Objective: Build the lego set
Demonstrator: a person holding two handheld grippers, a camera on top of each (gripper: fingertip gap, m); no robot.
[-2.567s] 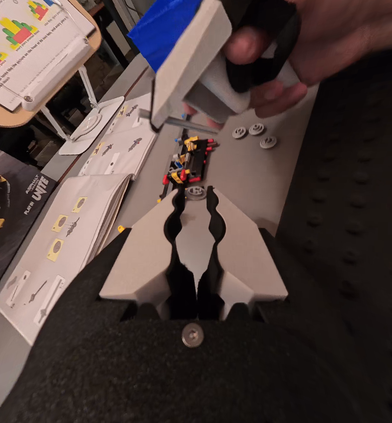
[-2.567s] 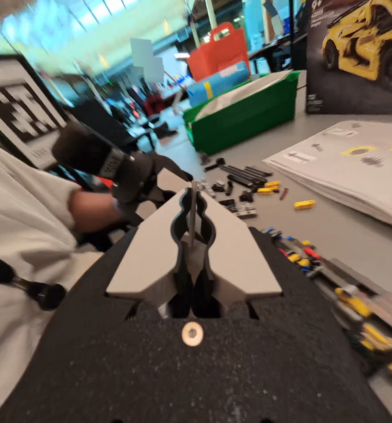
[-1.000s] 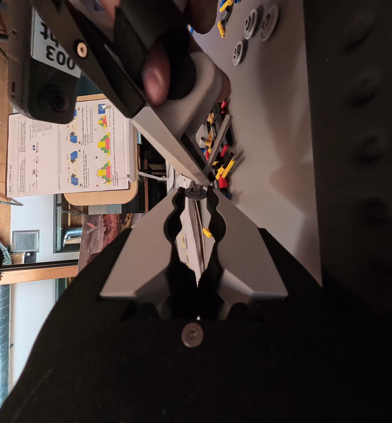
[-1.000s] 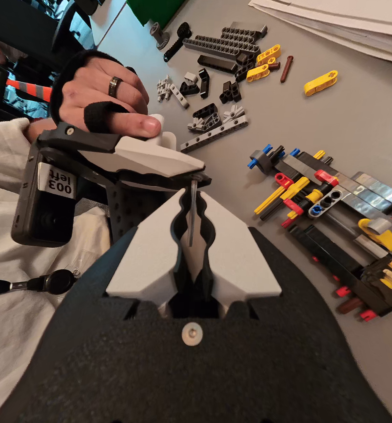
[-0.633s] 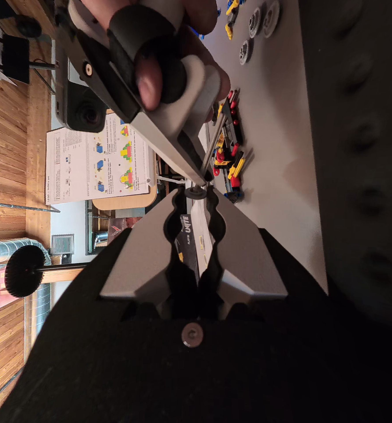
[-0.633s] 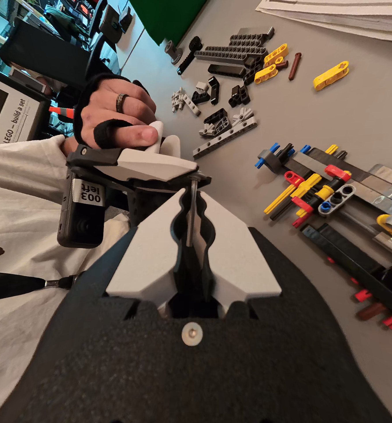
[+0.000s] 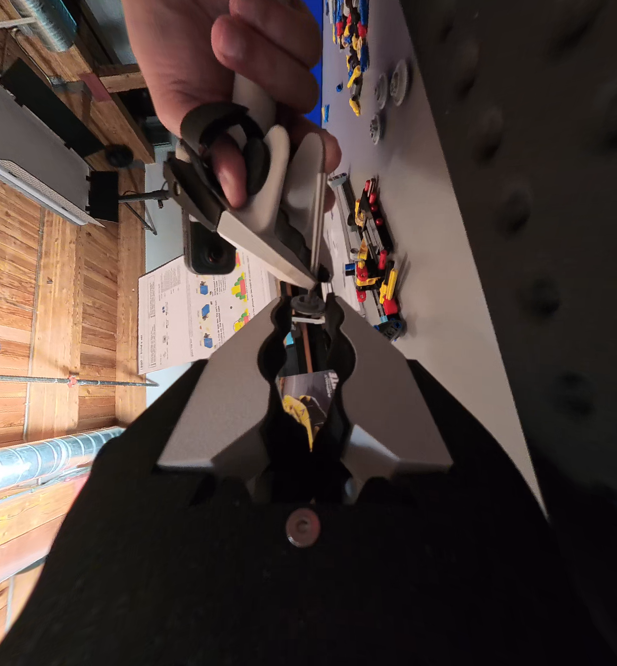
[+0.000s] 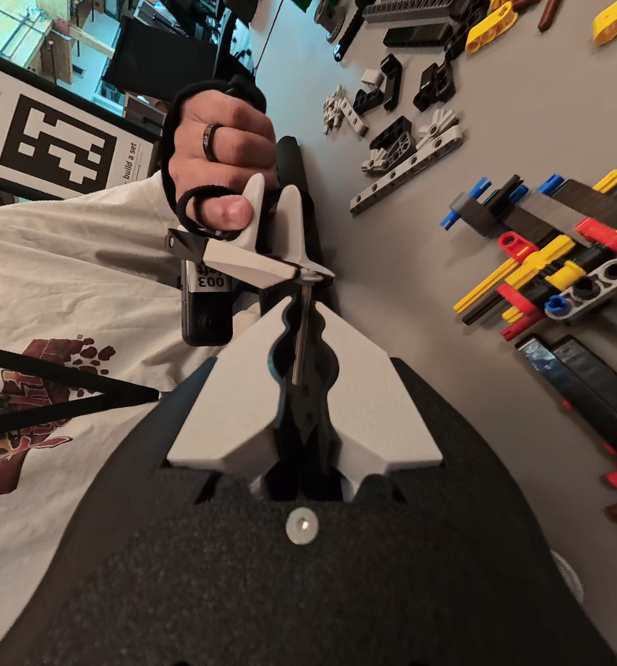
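I am joining two small parts in mid-air above the grey table (image 8: 389, 252). My right gripper (image 8: 305, 306) is closed on a thin grey axle (image 8: 302, 338), which runs forward between its fingers and sticks out past the tips. My left gripper (image 7: 308, 301) pinches a small dark grey round piece (image 7: 307, 302), a gear or bush, at its very tips. The axle tip meets that round piece; I think it has entered the hole, though the joint is too small to be sure. To do this well I should keep the axle in line with the hole, push straight along it and hold the round piece square. The part-built model (image 8: 559, 266), black with red, yellow and blue pins, lies on the table to the right, with loose pieces (image 8: 400, 144) farther off
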